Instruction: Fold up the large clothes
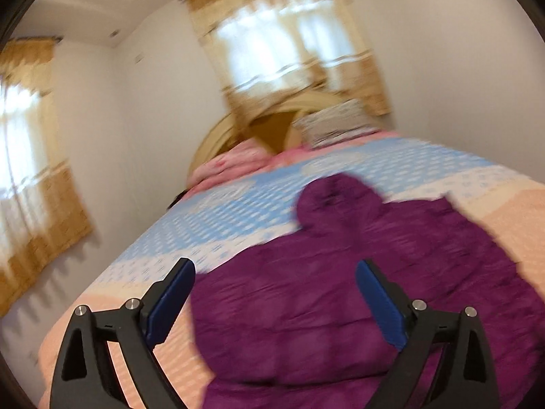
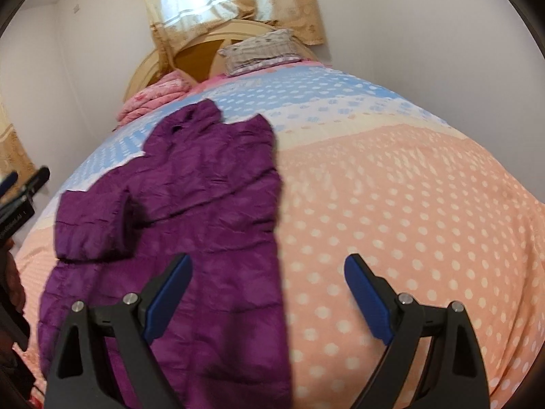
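A purple puffer jacket (image 2: 204,204) lies flat on the bed, hood toward the headboard, with both sleeves folded in over its body. It also shows in the left wrist view (image 1: 323,289), blurred. My left gripper (image 1: 275,269) is open and empty, held above the jacket's lower left part. It also appears at the left edge of the right wrist view (image 2: 27,177). My right gripper (image 2: 267,262) is open and empty, above the jacket's right edge.
The bed has a dotted peach, white and blue cover (image 2: 408,204). A folded pink quilt (image 2: 153,99) and a patterned pillow (image 2: 262,51) lie by the wooden headboard (image 2: 190,54). Curtained windows (image 1: 282,44) are on the walls.
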{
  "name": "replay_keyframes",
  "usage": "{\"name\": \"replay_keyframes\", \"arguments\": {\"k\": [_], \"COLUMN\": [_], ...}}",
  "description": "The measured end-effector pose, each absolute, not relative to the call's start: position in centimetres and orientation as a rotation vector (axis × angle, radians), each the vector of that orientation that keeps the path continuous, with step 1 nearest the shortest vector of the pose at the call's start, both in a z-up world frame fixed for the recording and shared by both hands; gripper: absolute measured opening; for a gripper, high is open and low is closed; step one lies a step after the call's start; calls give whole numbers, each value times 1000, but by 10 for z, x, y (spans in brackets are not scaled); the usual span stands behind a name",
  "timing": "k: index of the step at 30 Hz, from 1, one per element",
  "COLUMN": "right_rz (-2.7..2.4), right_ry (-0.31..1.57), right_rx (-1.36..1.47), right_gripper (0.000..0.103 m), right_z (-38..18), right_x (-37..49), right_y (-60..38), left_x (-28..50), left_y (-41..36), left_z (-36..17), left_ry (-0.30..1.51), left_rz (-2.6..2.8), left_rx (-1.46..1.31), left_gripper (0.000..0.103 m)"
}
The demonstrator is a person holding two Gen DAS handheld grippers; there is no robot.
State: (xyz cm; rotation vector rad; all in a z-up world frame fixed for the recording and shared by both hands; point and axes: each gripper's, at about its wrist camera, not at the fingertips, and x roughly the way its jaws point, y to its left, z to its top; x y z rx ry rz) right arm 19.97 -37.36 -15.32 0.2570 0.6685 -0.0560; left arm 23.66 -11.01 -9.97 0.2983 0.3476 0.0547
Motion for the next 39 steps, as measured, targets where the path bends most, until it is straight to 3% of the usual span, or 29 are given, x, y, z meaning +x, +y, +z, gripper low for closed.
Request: {"name": "replay_keyframes", "arguments": {"k": [7, 12, 13, 14, 15, 16, 19, 27, 35, 38, 39], "right_rz": [135, 227, 248, 274, 301, 302, 295, 106, -100, -85, -80], "right_ry": [713, 812, 846, 873, 907, 933, 877, 686, 778, 817, 813], "right_rx": [221, 230, 245, 249, 254, 252, 249, 271, 267, 299, 306], "right_gripper": [96, 96, 92, 86, 57, 20, 11, 10, 10, 20, 31], "right_z": [-137, -155, -164, -170, -178, -183, -173, -129, -174, -186, -183], "right_x": [245, 297, 310, 318, 327, 332, 327, 296, 299, 301, 298], "right_y": [-310, -269, -260, -255, -248, -244, -244, -312, -357, -366, -368], "left_x": [270, 280, 282, 286, 289, 291, 296, 298, 304, 301, 299], "left_y": [-10, 15, 18, 15, 15, 18, 25, 27, 20, 22, 23], "left_z": [-157, -193, -198, -202, -204, -206, -209, -216, -220, -216, -212], "left_ry": [611, 710, 730, 741, 751, 766, 790, 831, 859, 844, 838], "left_rz": [308, 359, 366, 370, 372, 373, 385, 396, 401, 380, 365], "left_rx": [163, 80, 66, 61, 57, 49, 22, 30, 94, 78, 70], "left_gripper": [96, 96, 96, 96, 96, 96, 96, 96, 96, 96, 96]}}
